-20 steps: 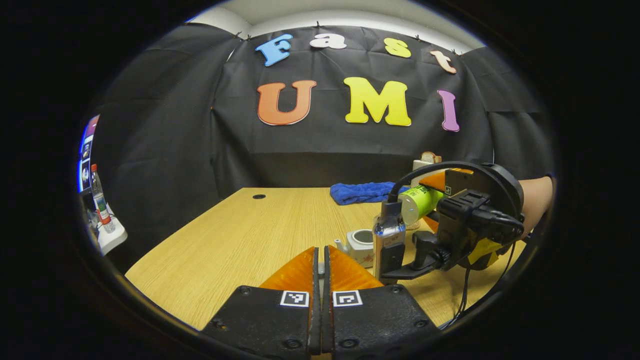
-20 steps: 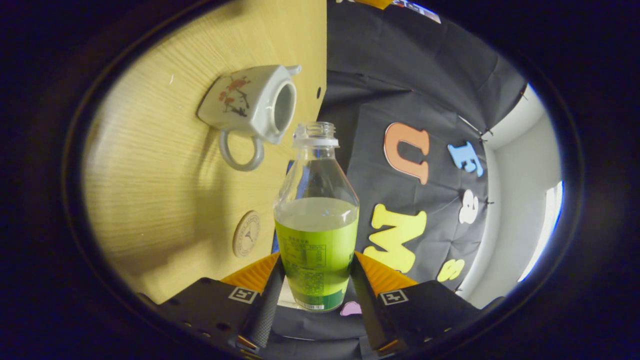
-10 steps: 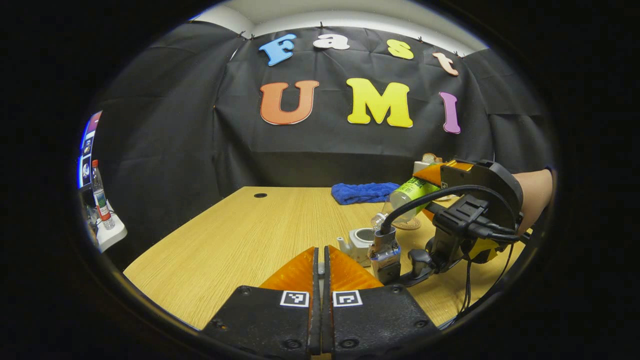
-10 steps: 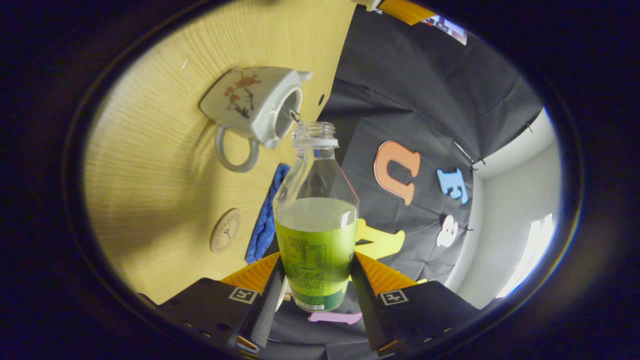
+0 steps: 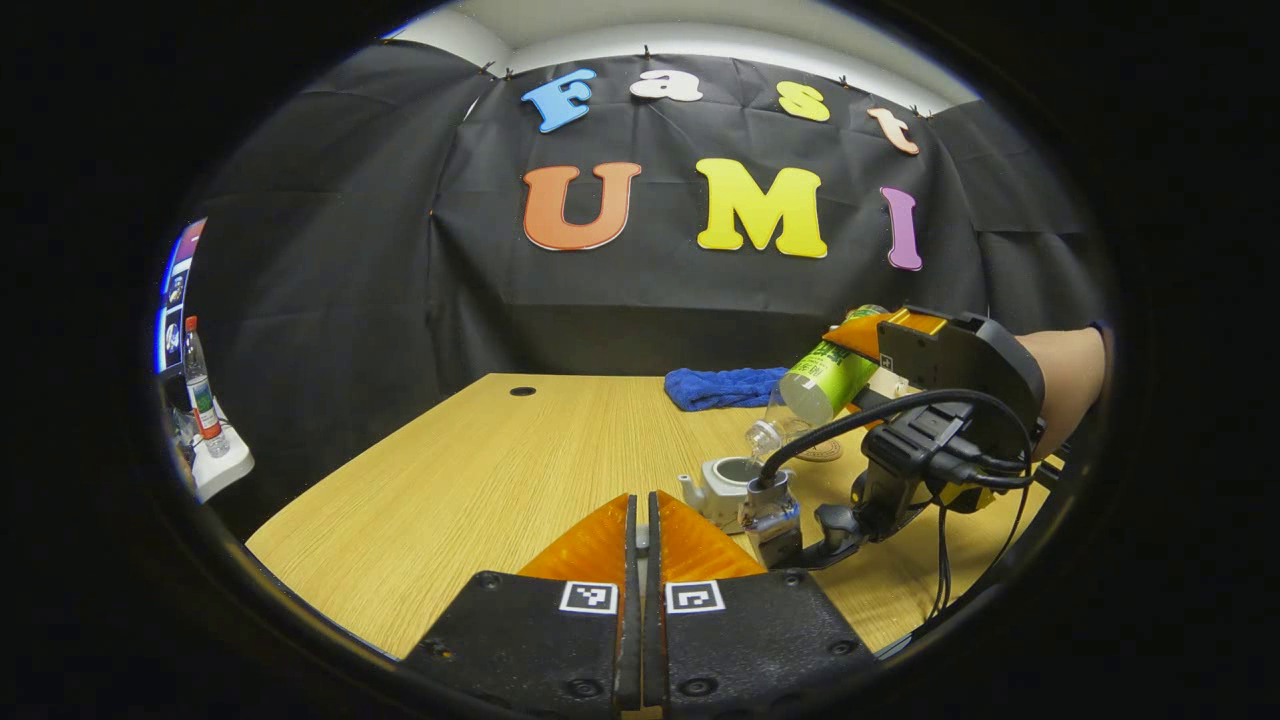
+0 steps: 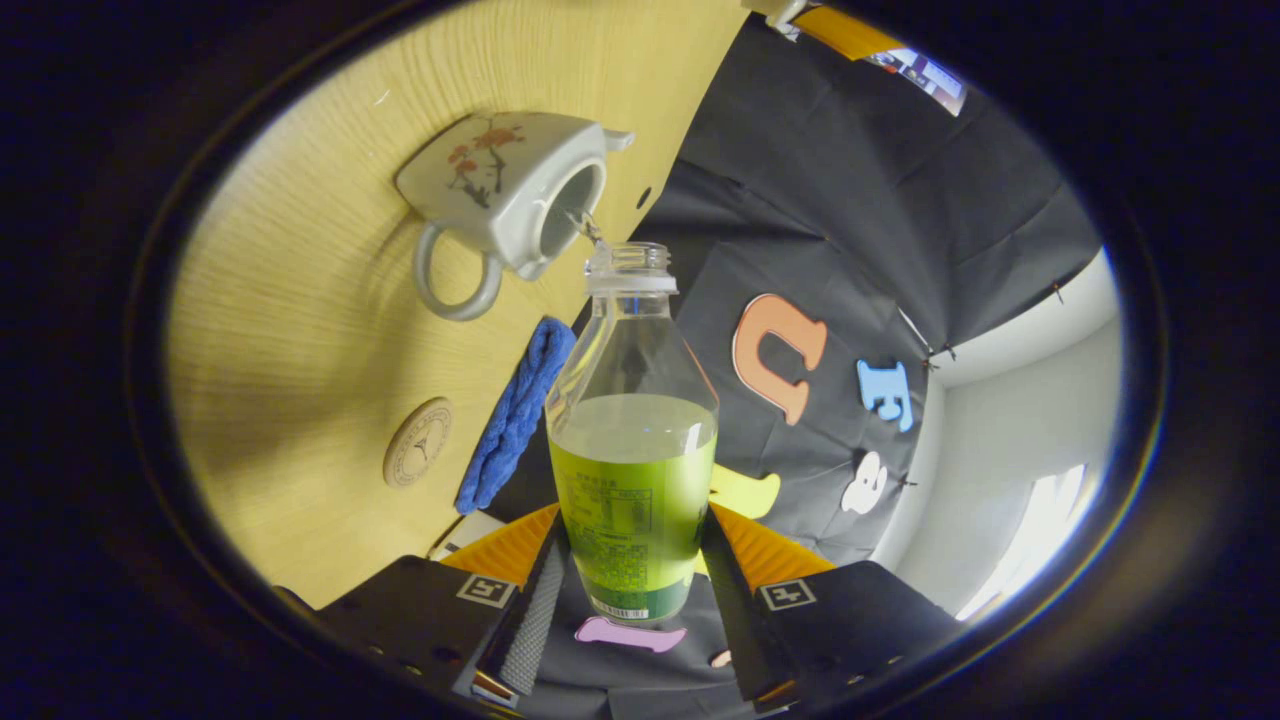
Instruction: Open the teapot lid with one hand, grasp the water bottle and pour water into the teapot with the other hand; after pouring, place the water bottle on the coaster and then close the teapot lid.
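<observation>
A: Right gripper (image 6: 628, 560) status?
B: Both fingers press on the green-labelled water bottle (image 6: 632, 440), tipped neck-down over the teapot (image 6: 500, 190). A thin stream runs from the bottle mouth into the teapot's open top.
A: Teapot position?
B: On the wooden table (image 5: 480, 470), lid off, handle toward the coaster (image 6: 417, 442) (right gripper view). From the left gripper view the teapot (image 5: 722, 480) sits just beyond the right gripper (image 5: 850, 365), under the bottle (image 5: 815, 385).
A: Coaster?
B: Bare, flat on the table, near the blue cloth (image 6: 515, 415), apart from the teapot.
A: Left gripper (image 5: 645, 530)?
B: Fingers drawn together with only a slit between them; something pale sits in that slit, but I cannot tell what it is. It hangs above the table's near edge.
</observation>
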Available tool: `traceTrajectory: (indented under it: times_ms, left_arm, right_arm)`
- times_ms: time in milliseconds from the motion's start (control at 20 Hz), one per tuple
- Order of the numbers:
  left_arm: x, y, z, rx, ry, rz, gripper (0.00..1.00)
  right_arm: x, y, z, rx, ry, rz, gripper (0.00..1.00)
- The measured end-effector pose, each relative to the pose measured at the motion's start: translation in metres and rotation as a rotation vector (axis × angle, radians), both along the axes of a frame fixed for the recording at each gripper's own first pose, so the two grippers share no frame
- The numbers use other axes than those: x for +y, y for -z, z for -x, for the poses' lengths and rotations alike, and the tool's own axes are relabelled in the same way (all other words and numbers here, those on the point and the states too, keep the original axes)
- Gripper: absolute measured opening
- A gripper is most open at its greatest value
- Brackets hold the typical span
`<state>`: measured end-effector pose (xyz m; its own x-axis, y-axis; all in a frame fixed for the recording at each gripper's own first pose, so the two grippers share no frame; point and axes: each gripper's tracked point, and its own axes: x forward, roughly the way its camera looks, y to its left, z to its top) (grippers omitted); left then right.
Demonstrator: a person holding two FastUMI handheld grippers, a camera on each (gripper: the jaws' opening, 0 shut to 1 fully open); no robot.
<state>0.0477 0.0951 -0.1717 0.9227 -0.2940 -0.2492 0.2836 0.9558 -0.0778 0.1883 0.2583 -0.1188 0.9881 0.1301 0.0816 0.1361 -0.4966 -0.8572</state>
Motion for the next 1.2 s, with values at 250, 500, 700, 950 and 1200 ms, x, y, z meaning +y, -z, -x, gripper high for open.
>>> traceTrajectory:
  times_ms: [250,500,700,950,1200]
  left_arm:
    - [0.002,-0.001,0.000,0.003,-0.007,-0.002,0.04]
    - [0.001,0.000,0.002,0.004,-0.005,-0.025,0.04]
    - [0.003,0.001,0.003,0.010,-0.010,-0.038,0.04]
    - [0.006,0.003,0.004,0.025,-0.021,-0.048,0.04]
    - [0.010,0.001,0.009,0.019,-0.034,-0.050,0.04]
  right_arm:
    - [0.007,-0.007,-0.001,-0.035,-0.042,0.077,0.73]
    - [0.016,-0.014,-0.004,-0.070,-0.101,0.135,0.75]
    - [0.026,-0.018,-0.001,-0.106,-0.163,0.188,0.73]
    - [0.030,-0.016,0.000,-0.122,-0.179,0.216,0.73]
    - [0.038,-0.018,0.003,-0.153,-0.206,0.225,0.73]
